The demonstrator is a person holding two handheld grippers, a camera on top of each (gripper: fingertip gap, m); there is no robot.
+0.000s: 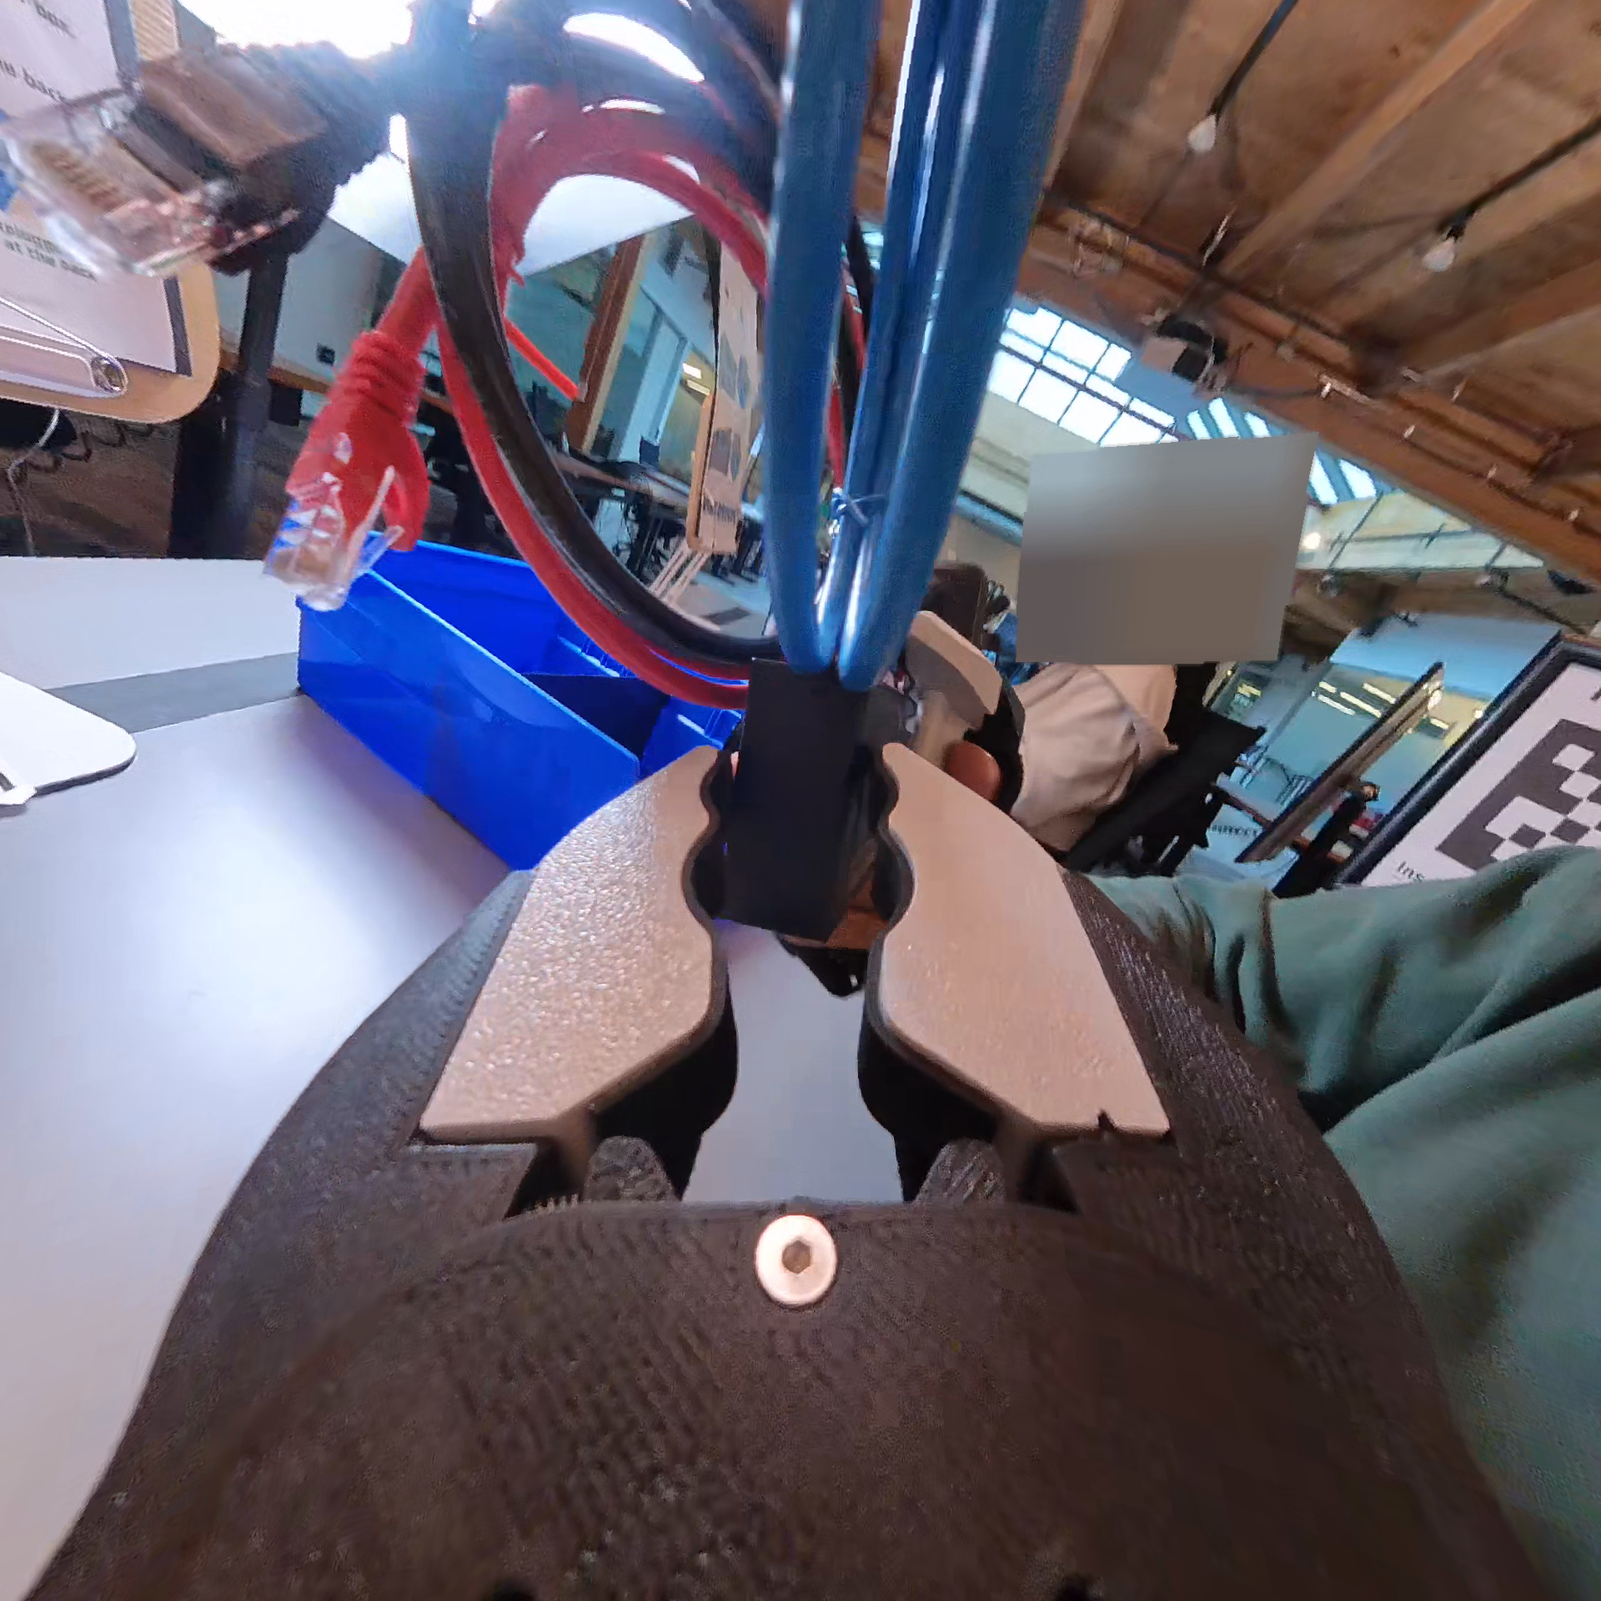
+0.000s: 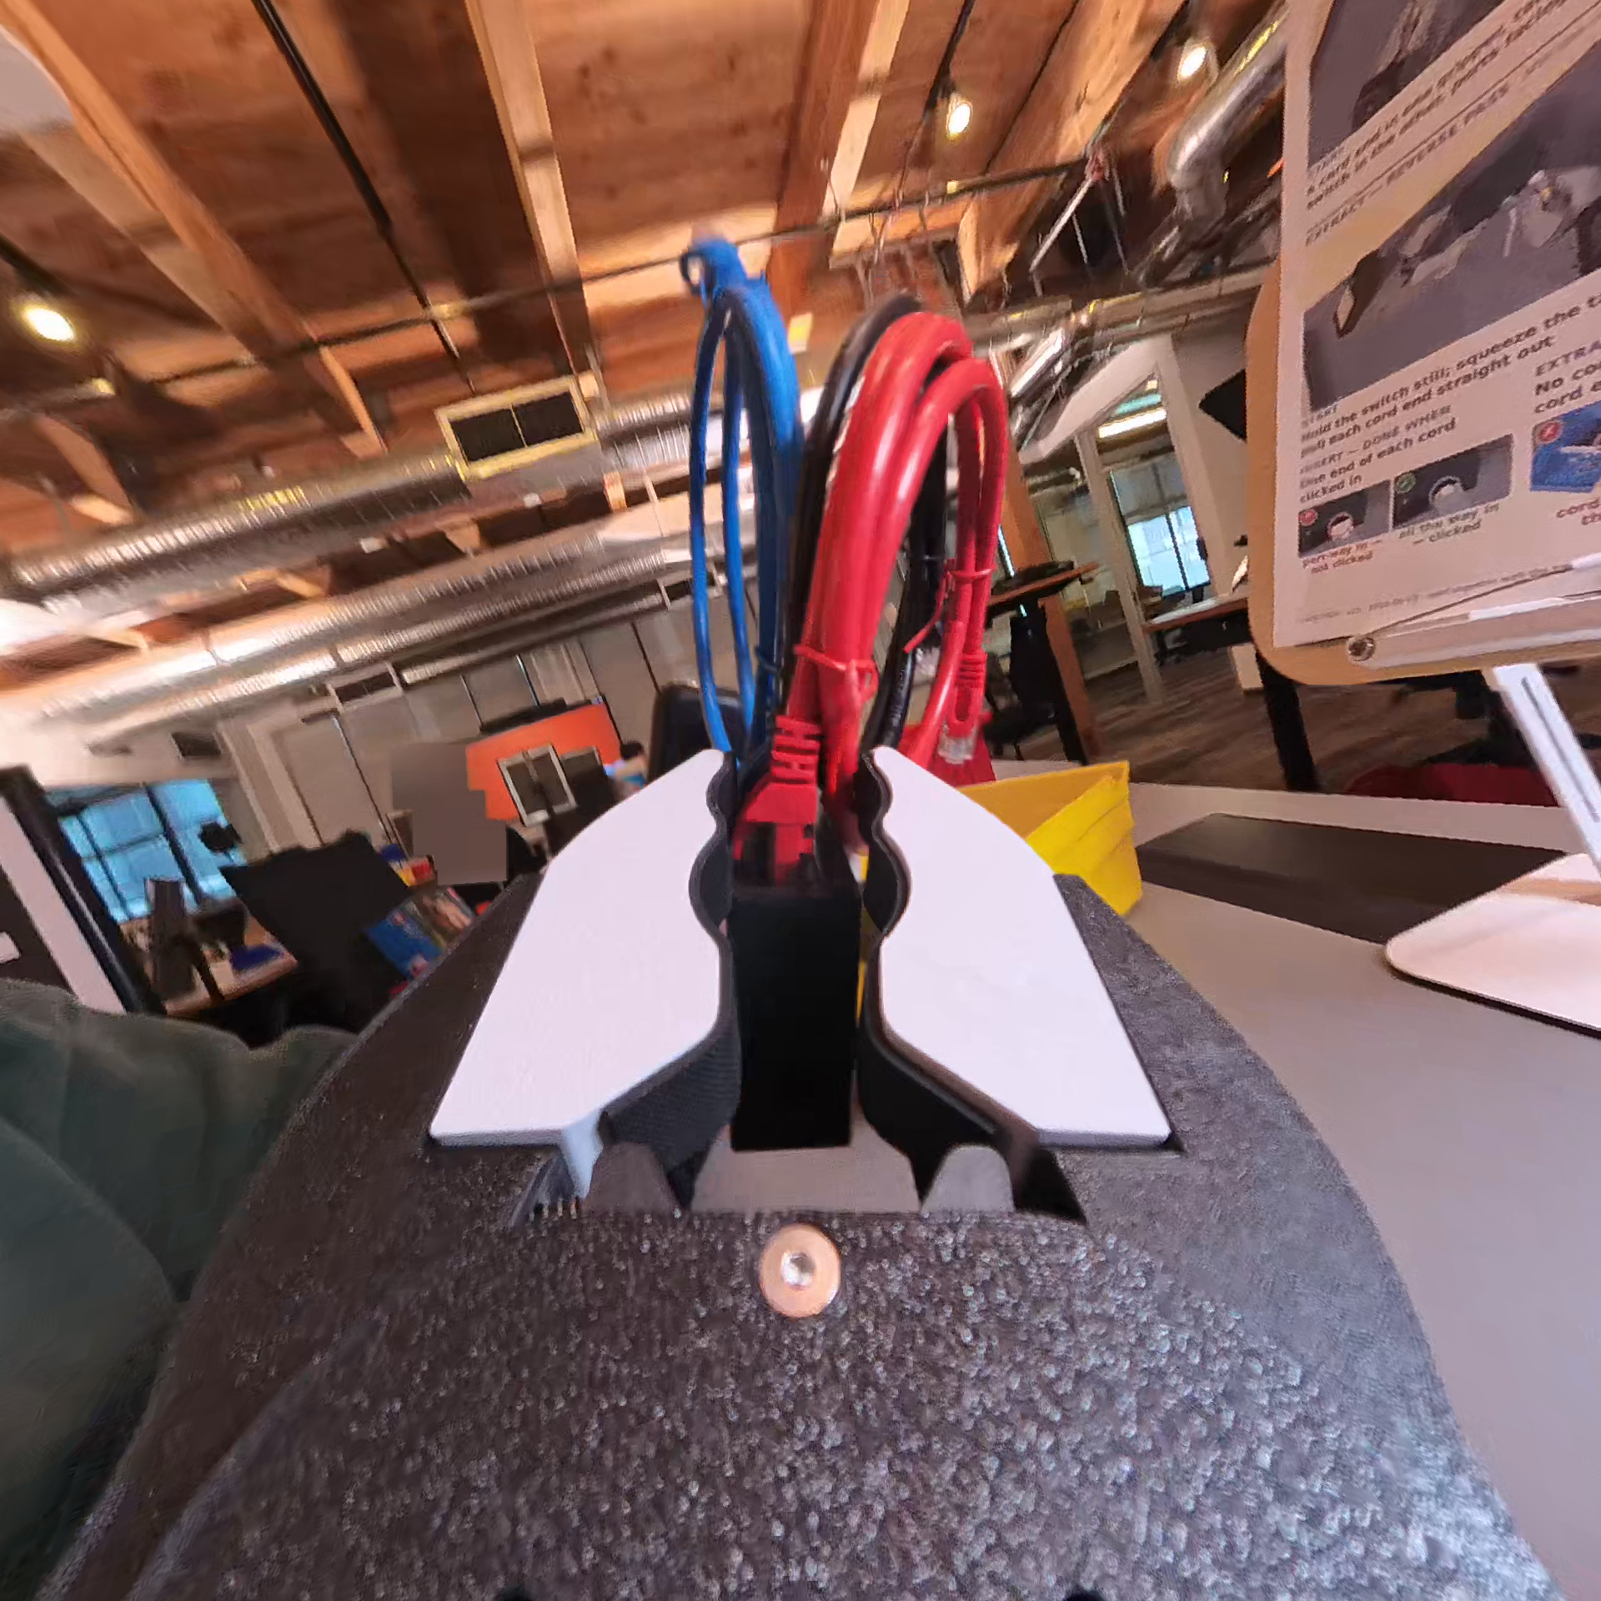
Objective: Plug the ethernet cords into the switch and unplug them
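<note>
My left gripper (image 1: 801, 771) is shut on one end of the small black switch (image 1: 788, 823), held up above the table. Looped blue cords (image 1: 823, 346) rise from the switch's top. A red cord (image 1: 554, 485) and a black cord (image 1: 472, 346) loop behind; a loose red plug (image 1: 346, 502) and a loose clear plug (image 1: 95, 199) hang at the left. My right gripper (image 2: 797, 780) is shut on the same switch (image 2: 793, 996). A red plug (image 2: 793, 780) sits in a port there. The blue cord (image 2: 745, 476), red cord (image 2: 875, 520) and black cord (image 2: 827, 416) arch upward. The right gripper's fingers (image 1: 944, 676) show behind the switch.
A blue bin (image 1: 485, 693) stands on the grey table (image 1: 173, 910) just beyond the left gripper. A yellow bin (image 2: 1074, 832) stands to the right. An instruction sheet (image 2: 1429, 346) on a white stand (image 2: 1507, 962) is at the far right. A green sleeve (image 1: 1429, 1040) is close by. Some 5 cm of space lies between my two pairs of fingers.
</note>
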